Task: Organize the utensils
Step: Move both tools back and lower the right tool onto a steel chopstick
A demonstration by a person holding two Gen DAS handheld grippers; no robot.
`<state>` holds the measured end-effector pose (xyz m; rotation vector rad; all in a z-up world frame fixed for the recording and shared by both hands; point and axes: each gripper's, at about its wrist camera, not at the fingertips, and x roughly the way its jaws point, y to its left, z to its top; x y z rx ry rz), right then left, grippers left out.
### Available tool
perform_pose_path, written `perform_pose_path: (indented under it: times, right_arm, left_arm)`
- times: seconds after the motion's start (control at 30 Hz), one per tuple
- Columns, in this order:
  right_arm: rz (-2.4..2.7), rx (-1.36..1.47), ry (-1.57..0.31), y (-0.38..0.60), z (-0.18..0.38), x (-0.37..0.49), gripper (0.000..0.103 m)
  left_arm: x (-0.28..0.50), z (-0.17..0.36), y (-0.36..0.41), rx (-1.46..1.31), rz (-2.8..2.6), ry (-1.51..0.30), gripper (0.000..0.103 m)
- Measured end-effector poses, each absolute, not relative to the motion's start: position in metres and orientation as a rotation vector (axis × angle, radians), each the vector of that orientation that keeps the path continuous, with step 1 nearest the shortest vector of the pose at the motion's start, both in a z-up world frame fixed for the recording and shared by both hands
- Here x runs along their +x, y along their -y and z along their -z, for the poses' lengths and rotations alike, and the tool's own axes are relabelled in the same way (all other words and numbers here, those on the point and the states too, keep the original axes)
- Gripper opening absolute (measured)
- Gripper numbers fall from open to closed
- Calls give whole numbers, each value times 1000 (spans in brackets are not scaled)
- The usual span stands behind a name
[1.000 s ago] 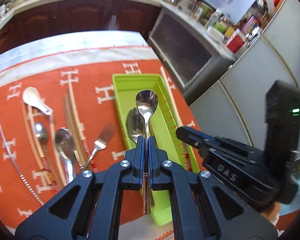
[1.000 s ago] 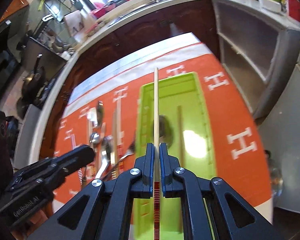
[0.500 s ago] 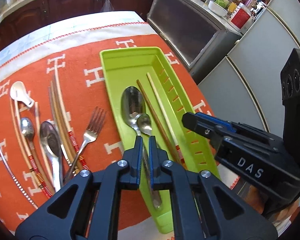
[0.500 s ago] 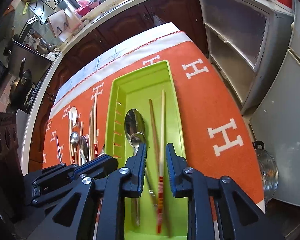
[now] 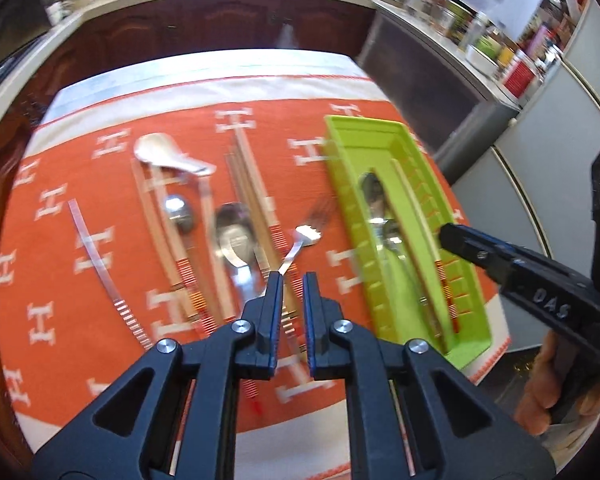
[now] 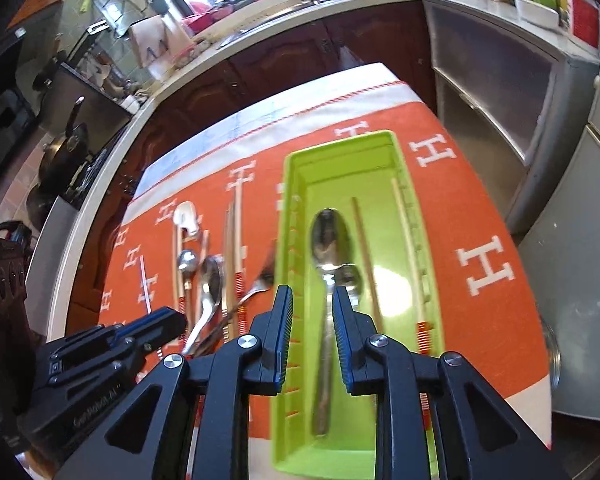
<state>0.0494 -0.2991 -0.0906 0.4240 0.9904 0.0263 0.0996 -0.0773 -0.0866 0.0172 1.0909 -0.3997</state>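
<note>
A lime-green tray [image 6: 296, 184] lies on the orange cloth and holds two metal spoons [image 6: 330, 236] and two chopsticks [image 6: 364, 248]. My right gripper [image 6: 312, 296] hovers open over the tray's near end, with a spoon handle showing below the gap. My left gripper [image 5: 293, 280] hangs over the loose utensils left of the tray [image 5: 340, 152]. Its jaws are opening with nothing pressed between them, and the fork [image 5: 306, 228] handle lies beneath. A large spoon [image 5: 236, 240], a small spoon [image 5: 178, 212], a white ceramic spoon [image 5: 168, 156] and several chopsticks [image 5: 252, 184] lie on the cloth.
A thin metal chopstick [image 5: 92, 248] lies apart at the far left of the cloth. Dark wooden cabinets [image 6: 284, 60] stand behind the table and grey cabinets [image 6: 500, 92] to its right. A hand [image 5: 540, 380] holds the right gripper [image 5: 480, 248] beside the tray.
The left gripper let its spoon go into the tray and swung left over the loose utensils. The right gripper opened, dropping its chopstick into the tray.
</note>
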Motion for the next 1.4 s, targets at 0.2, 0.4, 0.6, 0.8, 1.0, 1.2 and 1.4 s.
perform_pose_path:
  times: [0.2, 0.4, 0.6, 0.8, 1.0, 1.2, 1.4]
  right_arm:
    - [-86, 357, -975, 254, 69, 42, 21]
    - [-148, 289, -961, 209, 48, 40, 21]
    - [-209, 238, -971, 161, 38, 42, 21]
    - [-271, 202, -1007, 116, 37, 54, 21]
    - [-345, 162, -1033, 75, 43, 80, 27]
    - [-397, 121, -1094, 35, 76, 118, 27]
    - [-449, 44, -1148, 0, 115, 155, 27]
  left_arm:
    - [89, 84, 25, -26, 311, -1069, 7]
    - [77, 78, -20, -47, 231, -1027, 7]
    - [73, 74, -54, -68, 166, -992, 7]
    - [73, 79, -92, -128, 121, -997, 8]
    - [79, 96, -127, -152, 53, -1010, 8]
    - [95, 124, -160, -203, 0, -1057, 8]
    - [112, 147, -176, -234, -19, -1091, 8]
